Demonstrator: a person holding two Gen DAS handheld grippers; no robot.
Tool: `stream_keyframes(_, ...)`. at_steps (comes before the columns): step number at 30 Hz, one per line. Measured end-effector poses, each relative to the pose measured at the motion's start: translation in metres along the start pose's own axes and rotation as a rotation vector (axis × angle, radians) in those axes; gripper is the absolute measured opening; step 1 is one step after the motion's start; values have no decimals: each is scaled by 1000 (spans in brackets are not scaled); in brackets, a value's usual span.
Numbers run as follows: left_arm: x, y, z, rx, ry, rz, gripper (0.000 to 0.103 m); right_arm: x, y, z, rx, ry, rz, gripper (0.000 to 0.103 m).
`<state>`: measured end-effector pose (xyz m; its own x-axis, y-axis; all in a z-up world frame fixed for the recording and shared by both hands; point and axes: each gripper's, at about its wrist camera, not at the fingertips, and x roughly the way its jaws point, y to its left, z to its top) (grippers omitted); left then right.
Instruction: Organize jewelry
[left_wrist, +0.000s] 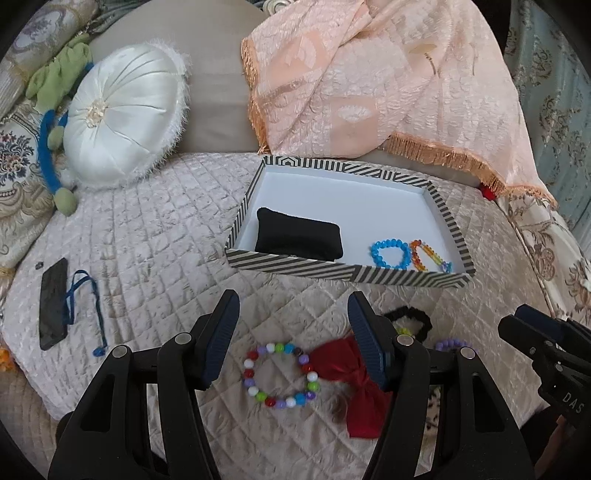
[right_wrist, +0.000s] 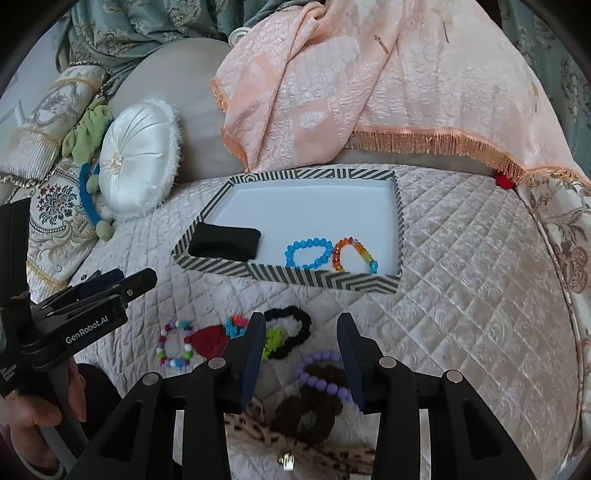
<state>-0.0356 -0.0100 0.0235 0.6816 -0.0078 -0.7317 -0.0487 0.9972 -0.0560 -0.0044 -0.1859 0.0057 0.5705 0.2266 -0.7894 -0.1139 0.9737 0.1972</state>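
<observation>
A striped shallow box (left_wrist: 347, 274) (right_wrist: 288, 276) sits on the quilted bed. It holds a black cushion (left_wrist: 297, 236), a blue bead bracelet (left_wrist: 390, 254) (right_wrist: 308, 253) and an orange rainbow bracelet (left_wrist: 428, 256) (right_wrist: 354, 254). My left gripper (left_wrist: 293, 299) hangs open above a multicolour bead bracelet (left_wrist: 280, 374) and a red bow (left_wrist: 351, 384), holding nothing. My right gripper (right_wrist: 301, 321) is open with nothing gripped. Below it lie a purple bead bracelet (right_wrist: 321, 373), a brown scrunchie (right_wrist: 310, 406) and a black scrunchie (right_wrist: 291, 328).
A phone (left_wrist: 53, 302) and a blue cord (left_wrist: 85, 310) lie at the left. A white round pillow (left_wrist: 122, 118) and a peach fringed throw (left_wrist: 369, 74) stand behind the box. A leopard-print item (right_wrist: 258, 432) lies nearest. A person's hand (right_wrist: 37, 406) holds the left gripper's handle.
</observation>
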Motion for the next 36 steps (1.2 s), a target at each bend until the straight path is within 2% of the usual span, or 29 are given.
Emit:
stream_keyframes(13, -30, 9, -15, -10, -24, -15, 61, -27, 5, -12, -24, -27, -34, 41)
stream_keyframes(36, -33, 17, -21, -39, 14, -45, 61, -40, 3, -17, -37, -33, -40, 43)
